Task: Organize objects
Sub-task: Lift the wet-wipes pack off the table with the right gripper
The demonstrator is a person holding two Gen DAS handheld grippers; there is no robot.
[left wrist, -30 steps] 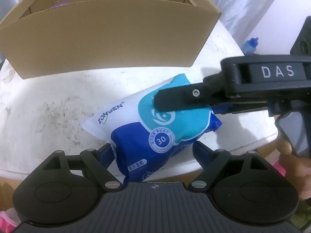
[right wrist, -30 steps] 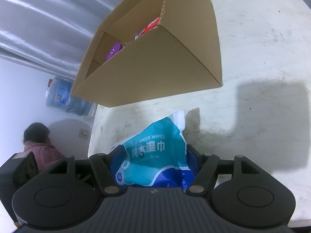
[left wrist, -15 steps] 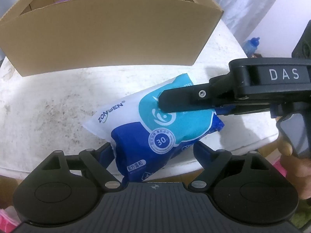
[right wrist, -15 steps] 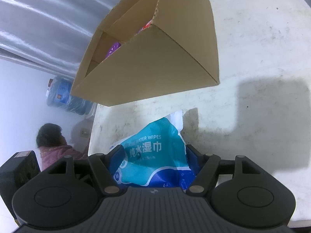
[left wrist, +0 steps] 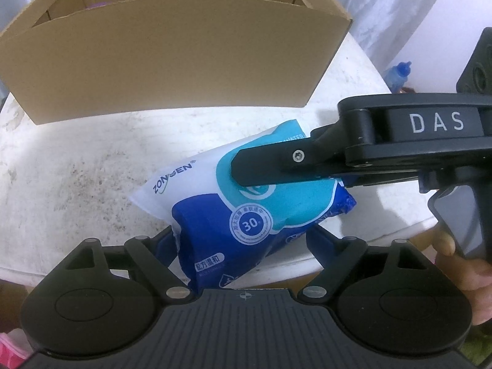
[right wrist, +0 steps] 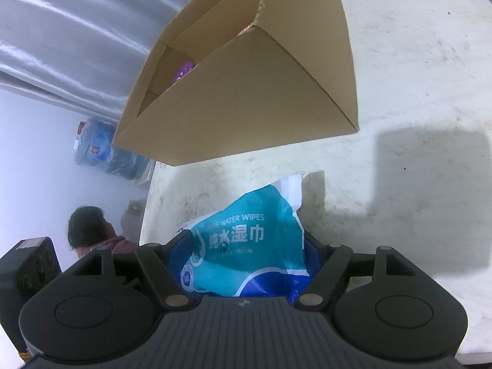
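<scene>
Readable on the soft blue, teal and white plastic pack of wet wipes [left wrist: 246, 203]: "ZONSEN" in blue on the white part, "30" inside a round seal, and Chinese characters lower down. In the right wrist view also "WATER WIPES" above larger white Chinese characters. "DAS" in white on the black body of the right gripper [right wrist: 247, 240].

Behind the pack and clear of it, an open-topped brown corrugated cardboard box [left wrist: 172, 61], split by cardboard dividers. A purple item [right wrist: 184, 72] in one far compartment, mostly hidden. Other compartments too little in view to tell.

Pack at the near edge of the stained white table [left wrist: 77, 169], in front of the box. Resting or lifted, not clear. Long side slanted in the left wrist view, from lower left to upper right along the "ZONSEN" lettering, white end left, crumpled blue end right.

Left gripper [left wrist: 240, 240] half wide, pads against both sides of the pack's near end. Right gripper across the teal end from the right, one finger flat on top, jaws just opened a little further, pads touching the pack on both sides. A person's hand [left wrist: 455, 261] on its handle.
</scene>
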